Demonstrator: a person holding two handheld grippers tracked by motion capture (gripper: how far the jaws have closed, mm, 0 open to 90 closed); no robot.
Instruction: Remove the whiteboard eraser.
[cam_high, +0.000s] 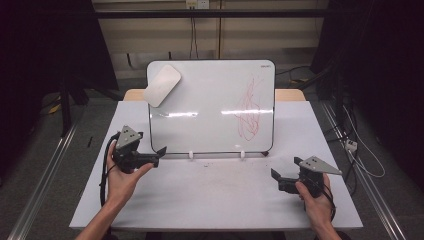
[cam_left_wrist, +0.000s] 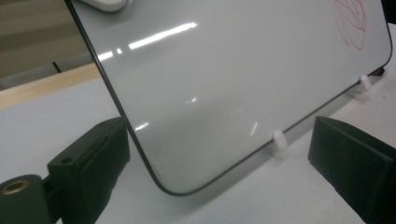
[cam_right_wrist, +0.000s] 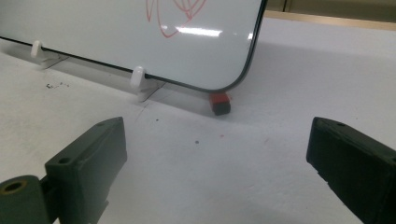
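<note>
High view: white table (cam_high: 210, 195), propped whiteboard (cam_high: 210, 110), dark room beyond.

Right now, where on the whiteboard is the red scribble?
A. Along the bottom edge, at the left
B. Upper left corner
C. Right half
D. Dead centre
C: in the high view the red scribble sits on the right half of the whiteboard, while the white eraser is at the upper left.

I can read no words or numbers anywhere: the small reddish brand mark at the top right corner of the whiteboard (cam_high: 212, 110) is too blurred, and the red scribble (cam_high: 248, 111) below it forms no letters.
</note>
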